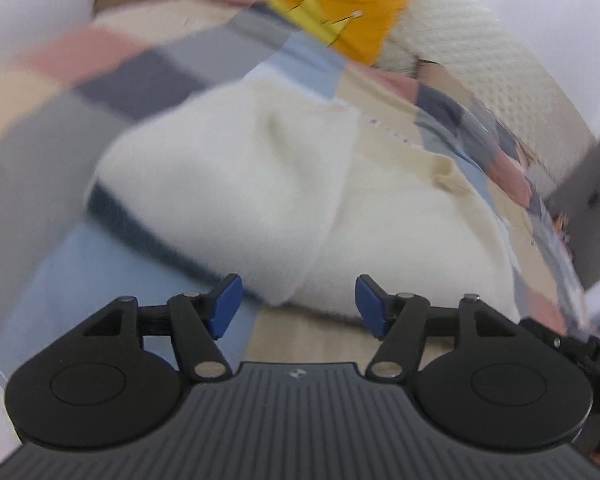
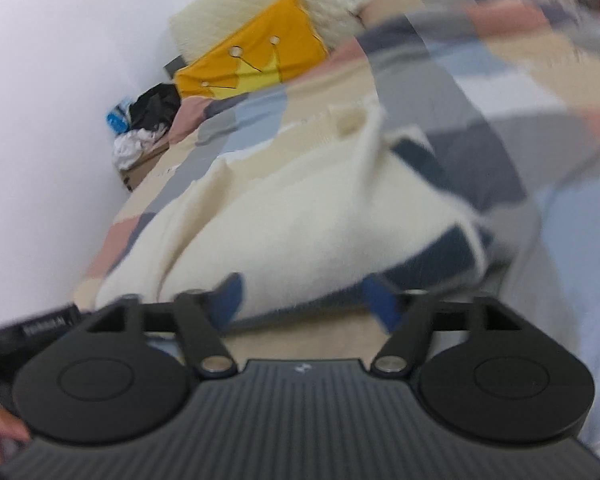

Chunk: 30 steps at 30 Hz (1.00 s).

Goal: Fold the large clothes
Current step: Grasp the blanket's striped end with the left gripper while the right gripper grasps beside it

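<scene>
Patchwork bedspread point(image 1: 148, 80) w/ cream sweater point(image 1: 236, 184) just ahead of both tools point(image 1: 299, 306) point(image 2: 304, 300), jaws wide, empty.

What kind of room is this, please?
Most likely a bedroom: a cream knitted garment lies on a bed with a patchwork-check cover, with a yellow crown-print cushion and a cream textured pillow by the white wall.
</scene>
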Tool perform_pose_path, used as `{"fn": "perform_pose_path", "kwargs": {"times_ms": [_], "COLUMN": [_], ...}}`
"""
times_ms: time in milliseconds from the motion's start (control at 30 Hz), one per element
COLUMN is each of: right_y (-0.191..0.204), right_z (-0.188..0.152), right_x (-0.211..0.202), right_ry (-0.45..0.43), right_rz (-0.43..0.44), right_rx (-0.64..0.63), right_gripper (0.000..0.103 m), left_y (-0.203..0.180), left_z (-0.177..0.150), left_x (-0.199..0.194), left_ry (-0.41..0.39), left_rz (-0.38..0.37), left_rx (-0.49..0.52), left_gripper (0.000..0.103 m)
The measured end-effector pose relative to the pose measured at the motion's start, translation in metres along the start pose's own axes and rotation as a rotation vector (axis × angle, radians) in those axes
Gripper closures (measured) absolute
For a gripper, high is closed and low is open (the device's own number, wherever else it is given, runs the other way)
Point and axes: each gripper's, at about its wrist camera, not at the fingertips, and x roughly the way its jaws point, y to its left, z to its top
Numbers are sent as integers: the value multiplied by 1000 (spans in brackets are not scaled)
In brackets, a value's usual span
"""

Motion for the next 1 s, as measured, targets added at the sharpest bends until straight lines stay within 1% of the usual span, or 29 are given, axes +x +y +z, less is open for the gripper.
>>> {"fn": "perform_pose_path", "kwargs": {"times_ms": [67, 133, 200, 233, 300, 367, 467, 533, 567, 667, 767, 833, 900, 933, 1000], "right_y": [-7, -16, -25, -30, -38, -43, -51, -53, -53, -49, -56, -65, -73, -77, -85], "right_z": [-2, -5, -10, -13, -18, -20, -23, -25, -23, -19, -16, -17, -19, -21, -21], "right_x": [10, 25, 38, 44, 54, 63, 76, 84, 87, 84, 76, 74, 71, 68, 66], "right_ry": [31, 84, 130, 145, 159, 160, 151, 151, 148, 97, 40, 17, -12, -27, -43], "right_rz": [27, 69, 114, 130, 143, 138, 147, 159, 159, 135, 139, 139, 138, 132, 131], "right_rx": [75, 168, 279, 330, 427, 486, 583, 636, 644, 621, 661, 703, 756, 776, 813], "right_gripper": [19, 19, 19, 19, 19, 18, 18, 18, 18, 18, 18, 18, 18, 18, 18], "left_y": [16, 29, 40, 46, 57, 69, 82, 87, 87, 96, 103, 108, 116, 121, 129], "left_z": [-2, -3, -4, -3, -1, 1, 0, 2, 3, 4, 1, -1, -3, -4, -1], "left_x": [13, 23, 30, 34, 41, 49, 62, 67, 68, 65, 62, 55, 47, 44, 45], "left_ry": [25, 43, 48, 47, 39, 37, 41, 29, 22, 5, -11, -41, -93, -106, -104], "left_rz": [-34, -58, -81, -87, -101, -118, -164, -174, -185, -217, -242, -250, -247, -241, -236], "left_rx": [-96, -186, -248, -286, -351, -426, -519, -544, -556, -607, -658, -693, -730, -747, -767], "left_gripper": [33, 33, 31, 29, 28, 27, 27, 27, 27, 27, 27, 27, 27, 26, 27]}}
